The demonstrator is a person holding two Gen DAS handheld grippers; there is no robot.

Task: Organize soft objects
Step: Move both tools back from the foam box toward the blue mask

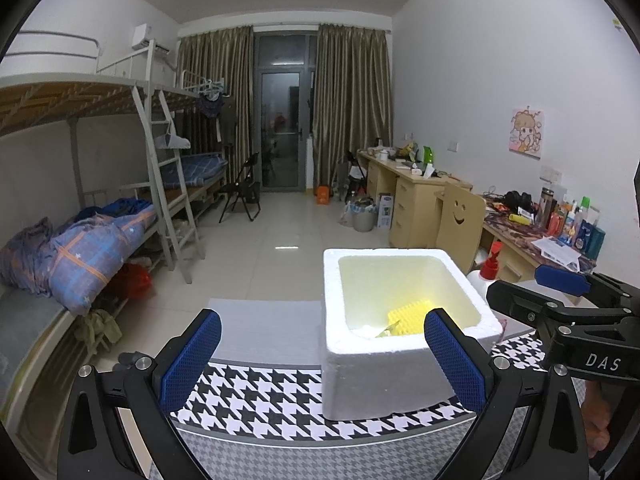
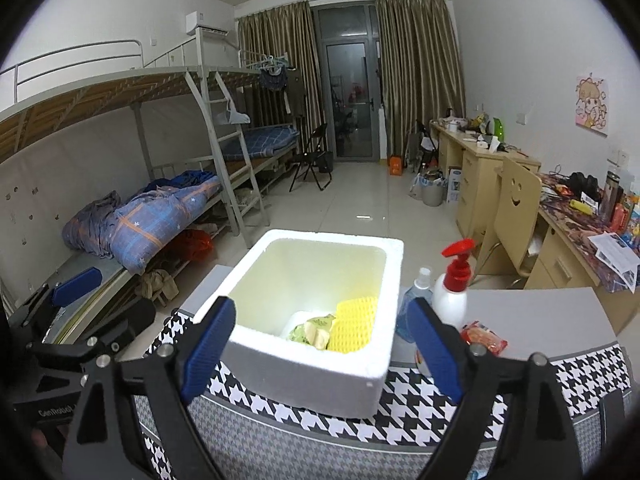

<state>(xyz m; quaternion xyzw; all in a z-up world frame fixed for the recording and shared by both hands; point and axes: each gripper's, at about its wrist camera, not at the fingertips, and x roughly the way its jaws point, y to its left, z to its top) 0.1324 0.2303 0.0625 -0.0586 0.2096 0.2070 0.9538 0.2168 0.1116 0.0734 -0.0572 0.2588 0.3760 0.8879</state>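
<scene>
Both grippers, left (image 1: 322, 354) and right (image 2: 320, 344), hang spread wide with nothing between the pads. The white foam box (image 2: 316, 368) sits on the houndstooth cloth (image 2: 420, 396), holding a yellow foam net (image 2: 354, 322) and what looks like a greenish packet (image 2: 312, 330).

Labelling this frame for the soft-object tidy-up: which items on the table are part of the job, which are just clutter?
Job:
- white foam box
- yellow foam net inside it
- green-and-cream soft packet inside it
- left gripper and right gripper, both open, empty

Clutter:
- red-pump bottle
- clear spray bottle
- red snack packet
- houndstooth tablecloth
</scene>
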